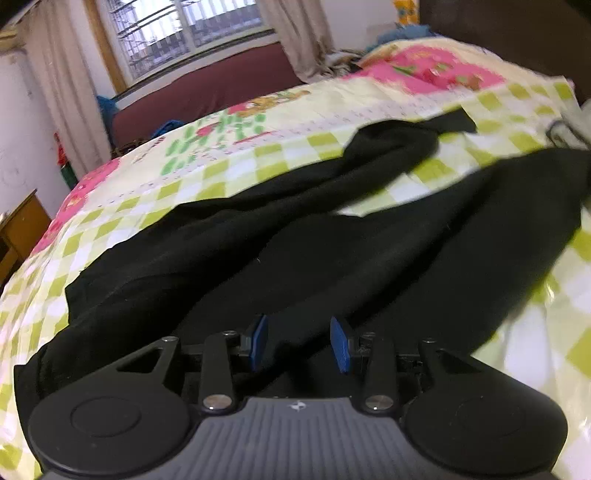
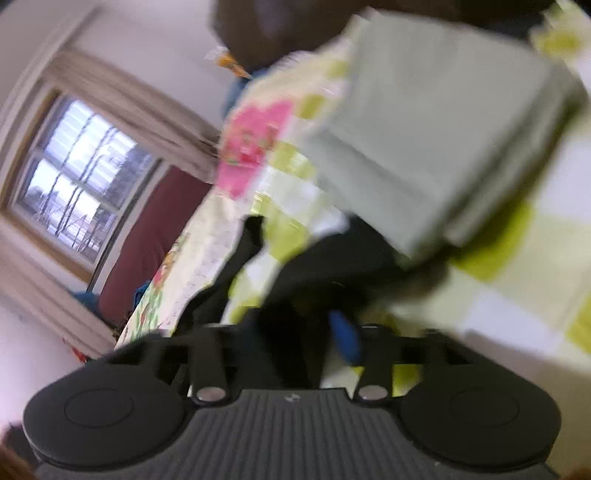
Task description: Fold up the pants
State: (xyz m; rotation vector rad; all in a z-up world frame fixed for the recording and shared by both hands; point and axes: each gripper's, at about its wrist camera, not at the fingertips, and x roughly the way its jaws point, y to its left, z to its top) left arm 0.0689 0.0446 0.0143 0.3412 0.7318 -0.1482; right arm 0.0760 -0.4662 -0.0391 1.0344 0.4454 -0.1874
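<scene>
One checked bedsheet (image 1: 258,155) under black pants (image 1: 295,240), window (image 1: 177,33) beyond.

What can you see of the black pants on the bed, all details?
The black pants look like soft matte knit, lying unfolded and rumpled on the checked bedspread. Both legs run away from the left wrist camera and spread apart, a wedge of bedspread showing between them. The left gripper sits over the near end with open jaws. In the blurred right view, dark cloth lies by the right gripper; contact unclear.
</scene>
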